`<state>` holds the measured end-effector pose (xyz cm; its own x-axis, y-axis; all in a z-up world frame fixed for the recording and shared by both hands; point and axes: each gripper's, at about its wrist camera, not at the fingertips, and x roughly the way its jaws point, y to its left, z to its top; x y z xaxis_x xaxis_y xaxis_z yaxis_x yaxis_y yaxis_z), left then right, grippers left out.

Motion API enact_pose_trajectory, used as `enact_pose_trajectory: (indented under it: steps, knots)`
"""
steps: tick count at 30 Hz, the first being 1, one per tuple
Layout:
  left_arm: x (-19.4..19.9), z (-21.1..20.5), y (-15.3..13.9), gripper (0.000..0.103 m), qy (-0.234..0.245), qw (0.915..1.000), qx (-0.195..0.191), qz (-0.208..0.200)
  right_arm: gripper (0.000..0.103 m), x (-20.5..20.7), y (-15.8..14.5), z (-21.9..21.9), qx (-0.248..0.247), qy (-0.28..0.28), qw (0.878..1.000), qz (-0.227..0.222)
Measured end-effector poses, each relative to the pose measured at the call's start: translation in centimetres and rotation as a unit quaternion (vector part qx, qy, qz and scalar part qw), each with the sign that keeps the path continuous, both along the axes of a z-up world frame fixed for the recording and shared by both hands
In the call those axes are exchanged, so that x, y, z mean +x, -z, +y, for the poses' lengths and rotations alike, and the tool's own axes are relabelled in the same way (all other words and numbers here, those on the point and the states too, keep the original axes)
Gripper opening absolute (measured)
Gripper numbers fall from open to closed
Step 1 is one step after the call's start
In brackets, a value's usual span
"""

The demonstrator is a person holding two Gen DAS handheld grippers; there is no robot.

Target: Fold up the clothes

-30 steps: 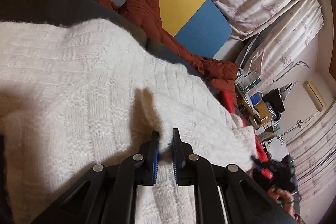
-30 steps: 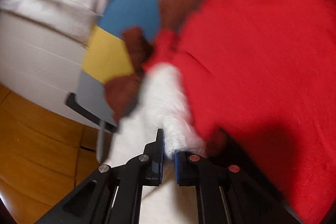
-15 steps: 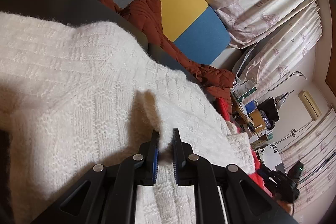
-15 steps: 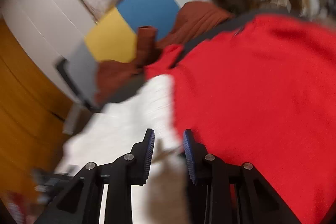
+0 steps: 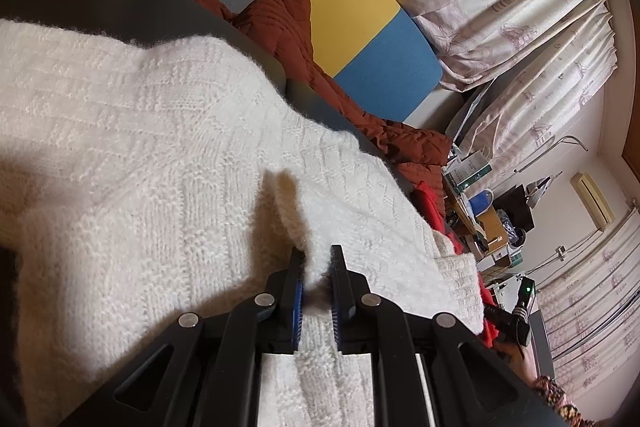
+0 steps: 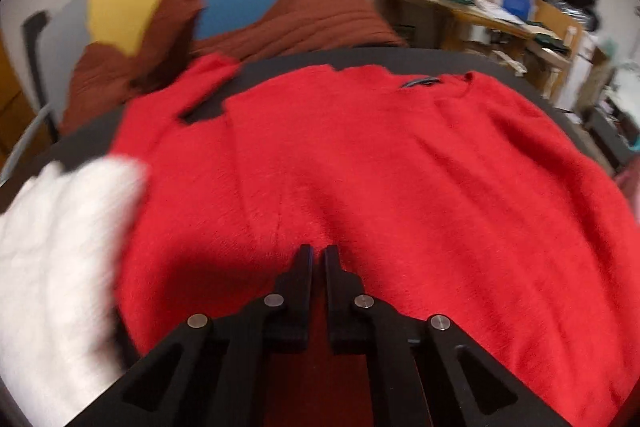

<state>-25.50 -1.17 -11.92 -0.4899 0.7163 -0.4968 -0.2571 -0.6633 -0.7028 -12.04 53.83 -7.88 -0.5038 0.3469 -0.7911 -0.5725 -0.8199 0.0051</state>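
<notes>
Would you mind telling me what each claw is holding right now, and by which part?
The left claw pinches a raised fold of the white knit sweater. The right claw is shut with nothing held, above the red sweater.

Right gripper [image 6: 317, 253] over red sweater [image 6: 400, 167], jaws just closed together, nothing between. White knit [image 6: 52, 247] at left, overlapping sweater's edge. Rust-brown blanket [image 6: 304, 19] behind.
</notes>
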Motion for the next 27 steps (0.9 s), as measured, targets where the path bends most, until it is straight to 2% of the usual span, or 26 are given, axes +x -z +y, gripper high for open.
enact_pose_trajectory:
  steps: [5,9,12,14,16,19,21,22,25,26,27]
  knots:
    - [0.0,0.1,0.1,0.011,0.001,1.0,0.0,-0.001,0.003,0.8,0.1,6.3,0.018,0.068,0.997,-0.005]
    - [-0.1,0.1,0.1,0.011,0.001,1.0,0.001,-0.002,0.004,1.5,0.0,10.9,0.011,0.128,0.992,0.001]
    - [-0.1,0.2,0.2,0.011,0.001,1.0,0.003,-0.003,0.004,1.9,-0.1,13.2,-0.012,0.155,0.988,0.024]
    - [-0.1,0.2,0.2,0.012,0.0,1.0,0.003,-0.003,0.007,1.2,-0.2,13.5,-0.004,0.154,0.988,0.015]
    - [-0.1,0.2,0.2,0.012,0.0,1.0,0.003,-0.003,0.009,1.0,-1.4,11.5,0.013,0.138,0.99,0.034]
    - [-0.1,0.1,0.2,0.012,0.0,1.0,0.003,-0.003,0.021,0.8,-3.4,8.0,0.04,0.111,0.991,0.069]
    - [-0.1,0.1,0.2,0.012,0.0,1.0,0.003,-0.003,0.039,0.8,-4.8,4.7,0.049,0.082,0.99,0.105]
    - [-0.1,0.1,0.2,0.012,0.0,1.0,0.003,-0.003,0.042,0.8,-5.4,2.4,0.04,0.051,0.989,0.13]
    - [0.0,0.1,0.2,0.011,0.0,1.0,0.005,-0.002,0.041,-0.4,-5.7,-4.4,-0.025,-0.068,0.986,0.15]
    - [0.0,0.1,0.2,0.012,-0.001,1.0,0.006,-0.002,0.038,-0.8,-5.7,-6.6,-0.048,-0.109,0.981,0.155]
    - [0.0,0.0,0.2,0.012,-0.001,1.0,0.007,-0.001,0.029,-1.5,-5.3,-8.5,-0.05,-0.136,0.979,0.141]
